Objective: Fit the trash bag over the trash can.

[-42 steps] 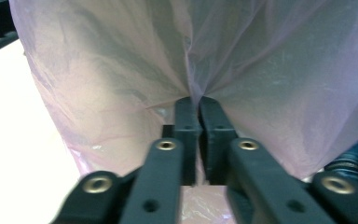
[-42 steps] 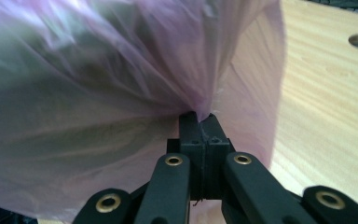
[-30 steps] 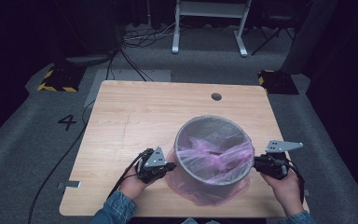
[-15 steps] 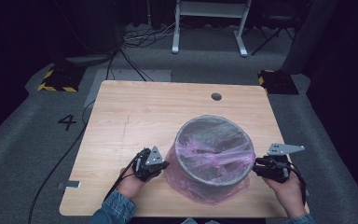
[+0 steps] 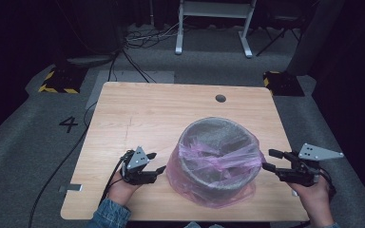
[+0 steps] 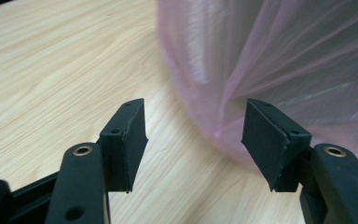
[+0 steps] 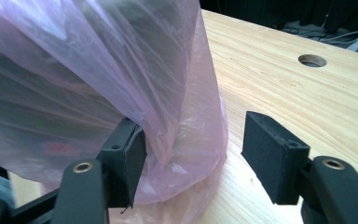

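High view: a grey bin (image 5: 217,152) in a pink bag (image 5: 195,183) stands lower centre on the worktop (image 5: 138,114). Left claw (image 5: 156,162) and right claw (image 5: 271,159) flank it, both having just spread open (nothing pinched).

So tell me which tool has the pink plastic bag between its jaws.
The right tool: pink plastic bag sits between its open jaws; the left tool's frame bare wood.

A brightly lit table (image 5: 138,109) stands in a dark, grainy room; up close, the pink bag (image 6: 279,60) looks blurred.
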`<state>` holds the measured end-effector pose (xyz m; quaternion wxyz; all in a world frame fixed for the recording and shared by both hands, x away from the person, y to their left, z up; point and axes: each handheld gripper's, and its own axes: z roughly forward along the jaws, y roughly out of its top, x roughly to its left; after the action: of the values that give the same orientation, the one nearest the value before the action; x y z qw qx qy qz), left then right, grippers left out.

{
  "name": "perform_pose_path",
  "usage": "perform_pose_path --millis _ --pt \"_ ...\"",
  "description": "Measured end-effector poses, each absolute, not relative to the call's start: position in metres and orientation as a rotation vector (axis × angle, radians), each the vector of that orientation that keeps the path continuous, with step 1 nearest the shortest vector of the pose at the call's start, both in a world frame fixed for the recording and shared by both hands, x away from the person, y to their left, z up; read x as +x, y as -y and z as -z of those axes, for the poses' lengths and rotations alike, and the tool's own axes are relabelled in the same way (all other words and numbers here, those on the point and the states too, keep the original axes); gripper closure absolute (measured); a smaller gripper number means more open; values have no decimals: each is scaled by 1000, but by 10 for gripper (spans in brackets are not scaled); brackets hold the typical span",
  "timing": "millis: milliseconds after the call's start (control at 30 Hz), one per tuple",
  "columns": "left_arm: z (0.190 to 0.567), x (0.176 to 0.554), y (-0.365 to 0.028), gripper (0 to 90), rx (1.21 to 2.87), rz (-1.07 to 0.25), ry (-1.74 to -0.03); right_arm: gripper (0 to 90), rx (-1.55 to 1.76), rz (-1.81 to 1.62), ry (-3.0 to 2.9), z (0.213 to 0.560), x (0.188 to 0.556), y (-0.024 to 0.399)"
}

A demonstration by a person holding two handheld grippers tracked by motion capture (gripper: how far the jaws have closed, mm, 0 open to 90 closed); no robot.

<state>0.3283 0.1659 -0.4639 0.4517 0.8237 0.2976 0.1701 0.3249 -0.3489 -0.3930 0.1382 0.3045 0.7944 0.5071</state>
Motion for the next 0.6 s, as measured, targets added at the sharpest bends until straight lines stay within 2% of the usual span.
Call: perform_pose_path --millis 233,300,500,600 --pt "474 330 -187 386 2049 -475 -850 403 870 -1590 -2240 379 318 348" --pt "477 331 -191 386 2044 -475 -886 317 874 -1510 -2296 375 316 347" --pt "480 332 -197 386 2057 -498 -930 161 884 -1384 -2340 366 305 352" --pt "481 332 -197 386 2075 -511 -940 141 929 -1336 -2364 360 303 353"
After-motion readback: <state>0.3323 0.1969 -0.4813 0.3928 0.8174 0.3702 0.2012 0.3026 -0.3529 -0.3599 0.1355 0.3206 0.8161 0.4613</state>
